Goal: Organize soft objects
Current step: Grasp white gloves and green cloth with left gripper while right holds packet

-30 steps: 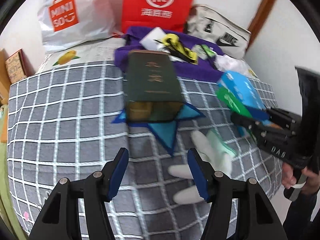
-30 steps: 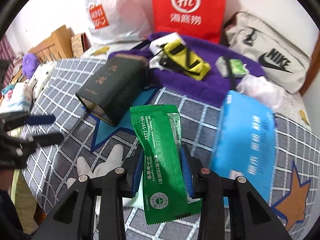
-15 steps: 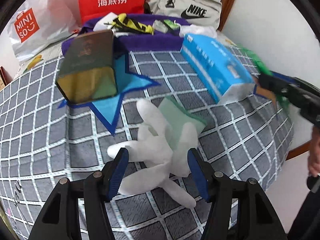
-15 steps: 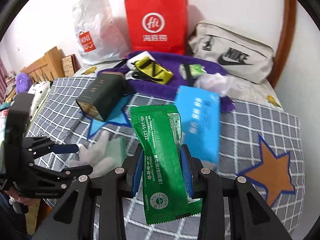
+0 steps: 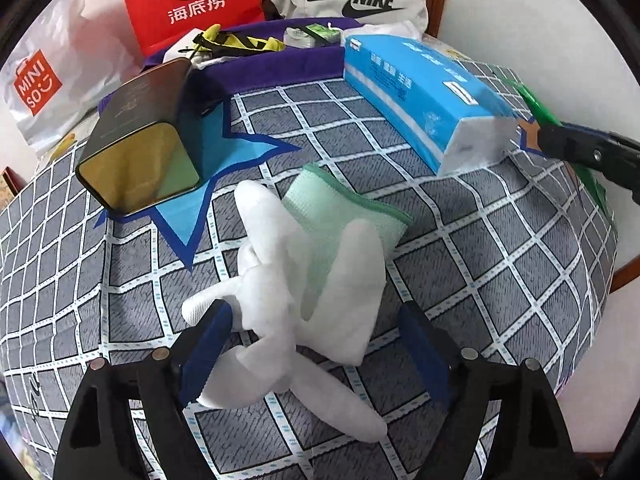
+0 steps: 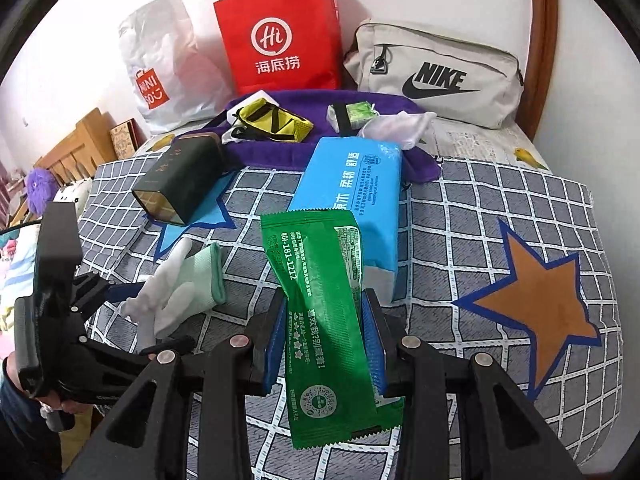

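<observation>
Right gripper [image 6: 324,338] clenched on green packet [image 6: 326,320], long axis 12–6, printed "400-181-1212". Left gripper [image 5: 314,350] fingers spread around white glove [image 5: 296,300], cuff toward 1.

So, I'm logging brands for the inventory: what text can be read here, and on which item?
"Hi" and "海底捞": red paper bag
"NIKE" with swoosh: grey pouch
"MINISO": white plastic bag
"400-181-1212": green sachet in the right gripper
Blue tissue pack: print mostly too small to read
Dark green tin: gold characters blurred
</observation>
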### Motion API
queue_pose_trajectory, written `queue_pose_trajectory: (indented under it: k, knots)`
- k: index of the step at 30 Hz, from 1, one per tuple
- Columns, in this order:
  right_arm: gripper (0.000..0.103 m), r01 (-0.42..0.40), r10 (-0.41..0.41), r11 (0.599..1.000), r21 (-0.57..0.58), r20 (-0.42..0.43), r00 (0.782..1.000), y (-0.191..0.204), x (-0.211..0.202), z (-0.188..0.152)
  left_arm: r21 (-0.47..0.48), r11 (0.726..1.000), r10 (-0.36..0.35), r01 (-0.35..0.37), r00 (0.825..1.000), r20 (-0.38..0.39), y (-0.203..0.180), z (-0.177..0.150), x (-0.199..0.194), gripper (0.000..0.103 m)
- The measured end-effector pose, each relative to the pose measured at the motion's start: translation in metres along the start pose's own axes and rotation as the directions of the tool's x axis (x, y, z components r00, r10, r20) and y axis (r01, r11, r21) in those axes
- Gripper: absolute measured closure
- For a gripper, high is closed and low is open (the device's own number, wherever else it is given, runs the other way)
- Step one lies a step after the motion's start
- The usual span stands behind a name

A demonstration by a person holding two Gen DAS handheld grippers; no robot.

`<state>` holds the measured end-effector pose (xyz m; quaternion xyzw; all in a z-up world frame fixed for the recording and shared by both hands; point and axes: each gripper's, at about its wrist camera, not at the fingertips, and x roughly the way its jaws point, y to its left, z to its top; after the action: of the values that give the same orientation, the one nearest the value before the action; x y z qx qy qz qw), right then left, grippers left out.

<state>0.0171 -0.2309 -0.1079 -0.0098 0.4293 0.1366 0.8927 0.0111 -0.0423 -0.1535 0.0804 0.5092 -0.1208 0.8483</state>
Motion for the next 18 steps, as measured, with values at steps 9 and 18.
queue_pose_trajectory:
  k: [9,18]
  knots:
    - [0.068,-0.003,0.003,1.0,0.004,0.007,1.0,-0.002,-0.006,0.0,-0.046,0.999,0.002,-0.001,1.0,0.015,0.019,0.011,-0.009,0.083]
    - [0.068,-0.008,0.008,1.0,-0.007,0.02,1.0,0.001,-0.013,0.009,-0.044,0.999,0.023,-0.019,0.995,0.093,0.023,0.024,-0.044,0.083]
